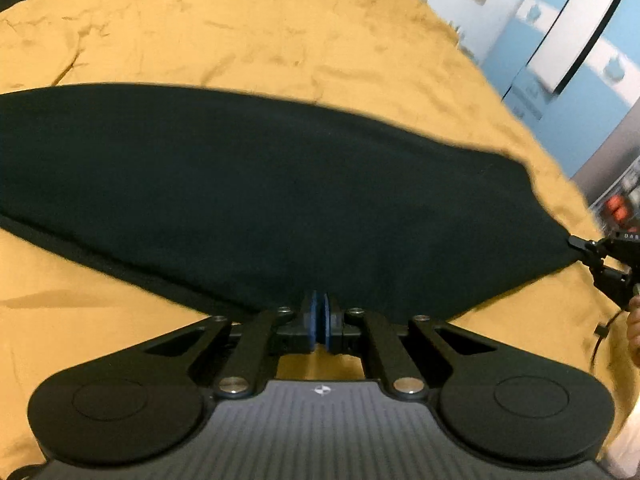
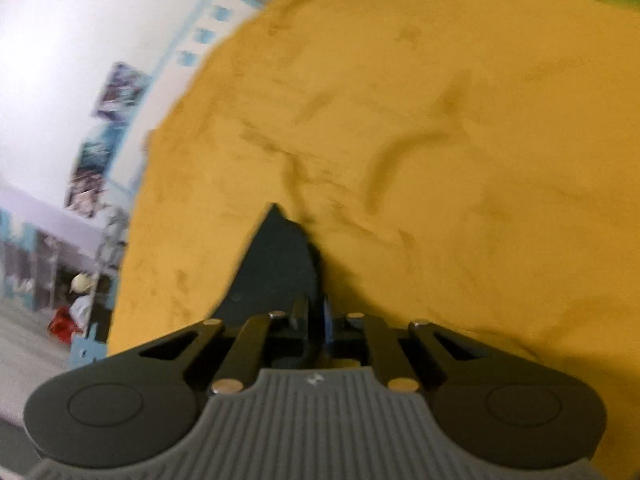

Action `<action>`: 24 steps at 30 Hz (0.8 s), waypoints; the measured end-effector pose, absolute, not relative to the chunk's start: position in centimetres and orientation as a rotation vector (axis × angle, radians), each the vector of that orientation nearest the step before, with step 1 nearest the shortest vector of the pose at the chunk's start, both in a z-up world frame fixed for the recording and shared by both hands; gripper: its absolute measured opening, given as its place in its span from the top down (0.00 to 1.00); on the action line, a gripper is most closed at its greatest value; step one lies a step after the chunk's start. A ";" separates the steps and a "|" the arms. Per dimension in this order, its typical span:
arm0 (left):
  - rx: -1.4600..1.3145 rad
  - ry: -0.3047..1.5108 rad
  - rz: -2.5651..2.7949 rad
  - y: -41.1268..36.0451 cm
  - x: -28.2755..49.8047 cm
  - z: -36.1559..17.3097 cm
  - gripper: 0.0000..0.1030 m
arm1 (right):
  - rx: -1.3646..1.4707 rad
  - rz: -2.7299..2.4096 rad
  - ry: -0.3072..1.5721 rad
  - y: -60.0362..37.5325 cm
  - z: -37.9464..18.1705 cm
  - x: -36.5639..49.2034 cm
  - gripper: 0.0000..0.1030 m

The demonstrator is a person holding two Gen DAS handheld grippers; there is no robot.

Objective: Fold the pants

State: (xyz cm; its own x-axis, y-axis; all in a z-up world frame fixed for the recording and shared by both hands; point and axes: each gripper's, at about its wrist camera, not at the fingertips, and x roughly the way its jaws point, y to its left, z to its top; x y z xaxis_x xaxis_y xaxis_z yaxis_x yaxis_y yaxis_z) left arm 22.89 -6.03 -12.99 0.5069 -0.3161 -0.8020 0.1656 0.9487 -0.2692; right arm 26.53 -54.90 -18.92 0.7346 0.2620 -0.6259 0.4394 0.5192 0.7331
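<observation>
Black pants lie stretched across a mustard-yellow sheet. My left gripper is shut on the near edge of the pants, its blue pads pinching the fabric. At the right edge of the left wrist view, my right gripper grips the far right corner of the pants. In the right wrist view, that right gripper is shut on a pointed black corner of the pants, which sticks up over the yellow sheet. The picture there is blurred.
The sheet's edge drops off to the right in the left wrist view, with blue and white cabinets beyond. In the right wrist view, a white wall with pictures and floor clutter lie to the left. A hand shows at the right edge.
</observation>
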 end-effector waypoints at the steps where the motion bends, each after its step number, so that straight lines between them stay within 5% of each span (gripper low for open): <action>1: -0.157 1.001 -0.287 -6.0 22.8 -13.1 0.96 | 1.056 -0.125 0.771 -54.9 -19.7 26.4 1.00; 13: -0.168 0.901 -0.385 -7.1 22.1 -9.5 0.96 | 0.611 -0.081 0.737 -51.6 -13.1 25.4 0.90; 20: -0.141 0.890 -0.430 -11.2 23.0 -10.8 0.96 | 0.307 0.141 0.756 -41.2 -11.8 27.4 0.89; 24: -0.110 0.961 -0.402 -12.1 23.4 -12.8 0.94 | 0.169 0.205 0.801 -35.5 -13.0 28.6 0.80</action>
